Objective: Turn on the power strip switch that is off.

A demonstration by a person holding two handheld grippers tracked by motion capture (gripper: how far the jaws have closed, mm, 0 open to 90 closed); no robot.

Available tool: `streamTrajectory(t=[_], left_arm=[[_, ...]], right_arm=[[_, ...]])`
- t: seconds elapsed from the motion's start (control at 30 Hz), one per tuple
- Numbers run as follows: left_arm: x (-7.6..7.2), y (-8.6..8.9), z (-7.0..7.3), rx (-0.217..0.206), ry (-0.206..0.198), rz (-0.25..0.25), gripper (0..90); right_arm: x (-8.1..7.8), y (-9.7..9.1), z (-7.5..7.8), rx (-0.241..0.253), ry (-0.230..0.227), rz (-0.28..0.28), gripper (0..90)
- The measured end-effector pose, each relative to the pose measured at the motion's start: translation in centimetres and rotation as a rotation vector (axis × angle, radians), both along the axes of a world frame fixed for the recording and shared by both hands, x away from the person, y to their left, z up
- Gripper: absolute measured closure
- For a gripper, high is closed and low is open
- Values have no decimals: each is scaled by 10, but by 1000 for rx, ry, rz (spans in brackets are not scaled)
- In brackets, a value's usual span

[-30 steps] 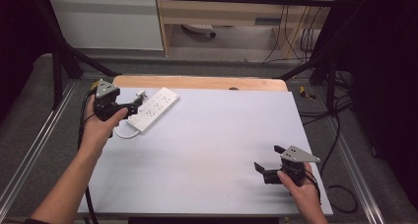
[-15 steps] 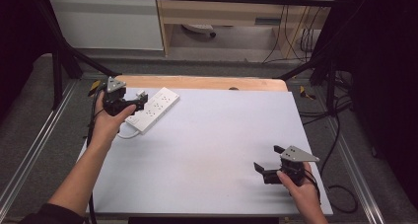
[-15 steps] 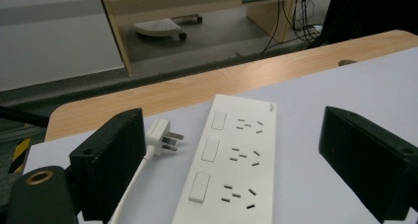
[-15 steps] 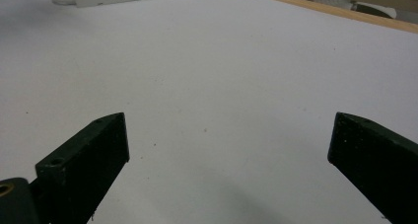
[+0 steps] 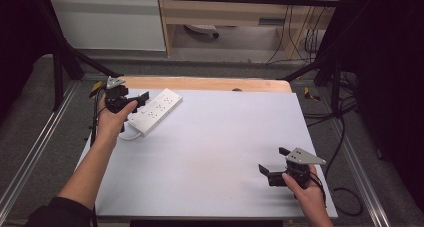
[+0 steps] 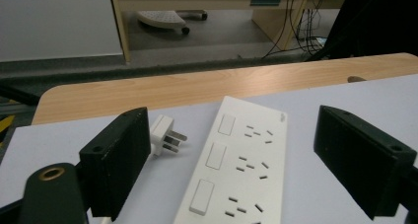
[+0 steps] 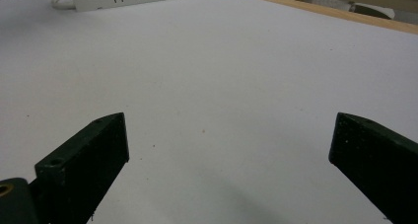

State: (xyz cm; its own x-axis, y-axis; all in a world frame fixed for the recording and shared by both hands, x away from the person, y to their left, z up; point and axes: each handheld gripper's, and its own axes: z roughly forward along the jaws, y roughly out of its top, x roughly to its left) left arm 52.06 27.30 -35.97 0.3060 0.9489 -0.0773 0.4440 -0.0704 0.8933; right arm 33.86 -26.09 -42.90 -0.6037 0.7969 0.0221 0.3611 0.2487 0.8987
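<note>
The left gripper (image 6: pixel 246 160) is wide open over the white power strip (image 6: pixel 241 165), holding nothing; the right gripper (image 7: pixel 229 169) is open and empty too

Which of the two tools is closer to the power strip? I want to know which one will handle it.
The left tool, at the table's far left, hovers open right at the white power strip; the right tool sits far off.

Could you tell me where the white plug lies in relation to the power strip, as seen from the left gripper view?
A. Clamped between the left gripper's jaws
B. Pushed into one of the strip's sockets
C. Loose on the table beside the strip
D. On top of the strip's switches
C: the white plug lies on the table with its prongs bare, beside the power strip, and the left gripper is open with nothing between its jaws.
</note>
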Motion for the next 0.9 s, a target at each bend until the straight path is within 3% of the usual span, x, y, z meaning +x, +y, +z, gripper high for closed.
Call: streamTrajectory(t=[0.17, 0.3, 0.37, 0.9], left_arm=[[6, 1, -1, 9, 3, 12, 162], [8, 2, -2, -34, 10, 9, 225], [9, 2, -3, -30, 6, 12, 252], [12, 6, -10, 17, 13, 21, 670]], right_arm=[[1, -1, 0, 3, 1, -3, 22], [1, -1, -1, 3, 0, -2, 22], [1, -1, 0, 3, 0, -2, 22], [0, -1, 0, 7, 1, -7, 22]])
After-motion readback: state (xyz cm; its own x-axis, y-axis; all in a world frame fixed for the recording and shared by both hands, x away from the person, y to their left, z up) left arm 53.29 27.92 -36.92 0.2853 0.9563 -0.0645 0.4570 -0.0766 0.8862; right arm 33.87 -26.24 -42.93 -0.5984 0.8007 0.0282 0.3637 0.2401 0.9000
